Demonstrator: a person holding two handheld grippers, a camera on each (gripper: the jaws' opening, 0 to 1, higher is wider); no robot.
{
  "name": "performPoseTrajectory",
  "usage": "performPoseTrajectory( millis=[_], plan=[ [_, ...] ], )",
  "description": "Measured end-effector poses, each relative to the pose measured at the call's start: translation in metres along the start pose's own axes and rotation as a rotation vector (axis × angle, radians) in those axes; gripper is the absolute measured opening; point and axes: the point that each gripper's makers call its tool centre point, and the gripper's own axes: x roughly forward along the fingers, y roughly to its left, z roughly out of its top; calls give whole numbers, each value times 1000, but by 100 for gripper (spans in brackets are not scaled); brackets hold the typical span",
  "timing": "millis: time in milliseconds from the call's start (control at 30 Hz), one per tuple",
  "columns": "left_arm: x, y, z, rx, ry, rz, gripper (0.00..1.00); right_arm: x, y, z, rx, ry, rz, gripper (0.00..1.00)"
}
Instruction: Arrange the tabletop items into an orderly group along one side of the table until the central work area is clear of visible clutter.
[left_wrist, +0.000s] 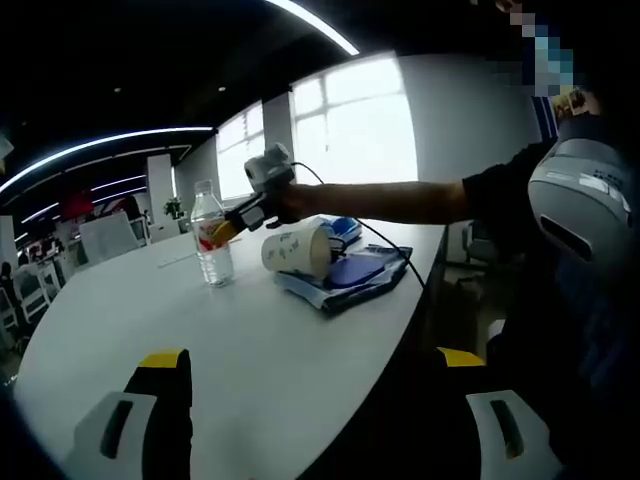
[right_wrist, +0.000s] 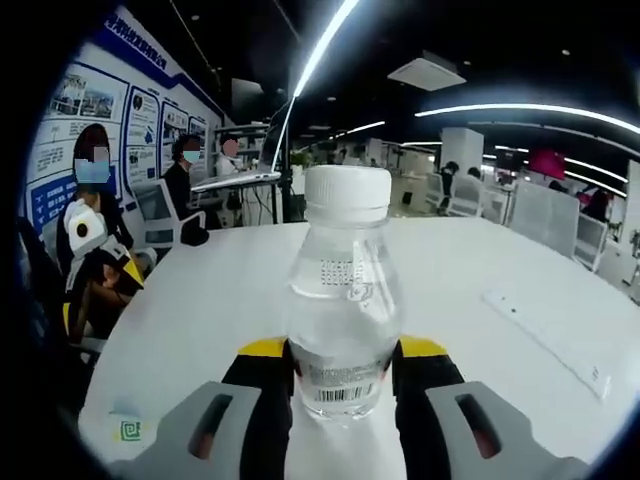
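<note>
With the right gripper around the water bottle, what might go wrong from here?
1. The clear plastic water bottle with a white cap stands tall between the right gripper jaws, which sit low near its base; it may tip if moved fast.
2. The white paper cup lies on its side close by, on a blue folder; a swing that way might knock it rolling.

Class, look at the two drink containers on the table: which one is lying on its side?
The white paper cup lies tipped beside the blue folders. The water bottle stands upright between the right gripper's jaws.
</note>
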Motion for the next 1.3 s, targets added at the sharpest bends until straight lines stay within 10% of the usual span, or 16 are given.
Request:
performPoseTrajectory(
  millis=[433,1300],
  plan=[
    [-6,7,2,-7,-18,23,99,4,-3,5,90,23,-267,35],
    [2,4,-1,8,-21,6,99,28,22,32,159,17,-485,34]
  ],
)
